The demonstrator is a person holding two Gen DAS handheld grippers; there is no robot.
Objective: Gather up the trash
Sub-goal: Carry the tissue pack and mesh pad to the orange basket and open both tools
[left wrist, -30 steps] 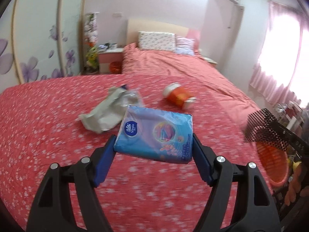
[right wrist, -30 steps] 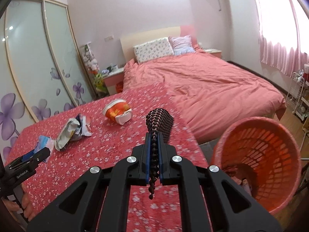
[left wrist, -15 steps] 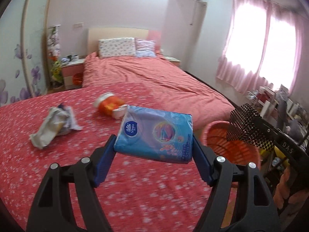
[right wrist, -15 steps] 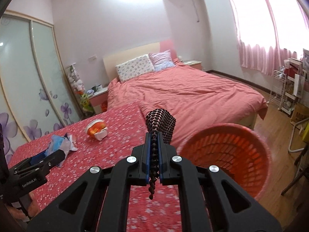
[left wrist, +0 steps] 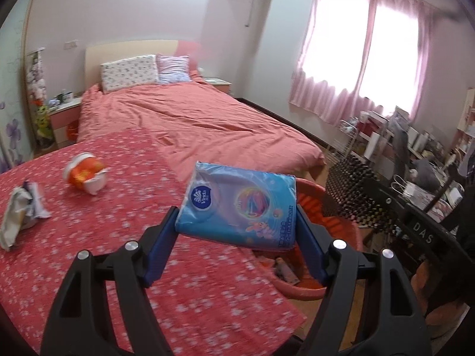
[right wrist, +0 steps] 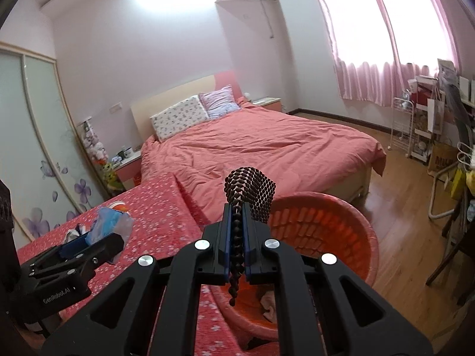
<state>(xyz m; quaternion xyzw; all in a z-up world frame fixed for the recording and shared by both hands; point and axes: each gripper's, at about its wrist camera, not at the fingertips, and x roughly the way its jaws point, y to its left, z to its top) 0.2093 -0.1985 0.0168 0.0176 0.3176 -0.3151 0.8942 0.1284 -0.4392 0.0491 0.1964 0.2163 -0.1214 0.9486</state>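
Note:
My left gripper (left wrist: pixel 237 228) is shut on a blue tissue pack (left wrist: pixel 242 207) and holds it at the table's right edge, over the near rim of the orange basket (left wrist: pixel 341 237). It also shows in the right wrist view (right wrist: pixel 89 240). My right gripper (right wrist: pixel 237 225) is shut on a black mesh wrapper (right wrist: pixel 249 192) above the orange basket (right wrist: pixel 326 231), which holds some trash. An orange cup (left wrist: pixel 84 172) and a crumpled grey wrapper (left wrist: pixel 20 213) lie on the red floral table (left wrist: pixel 118 237).
A bed with a pink cover (left wrist: pixel 202 124) stands behind the table. A cluttered desk and rack (left wrist: pixel 415 154) are at the right, with a wood floor (right wrist: pixel 400 237) around the basket. A nightstand (left wrist: pixel 62 115) sits by the wardrobe.
Both grippers have swung right toward the basket with their loads. The basket is now closer under each; the cup and grey wrapper have slid to the left of the left wrist view.

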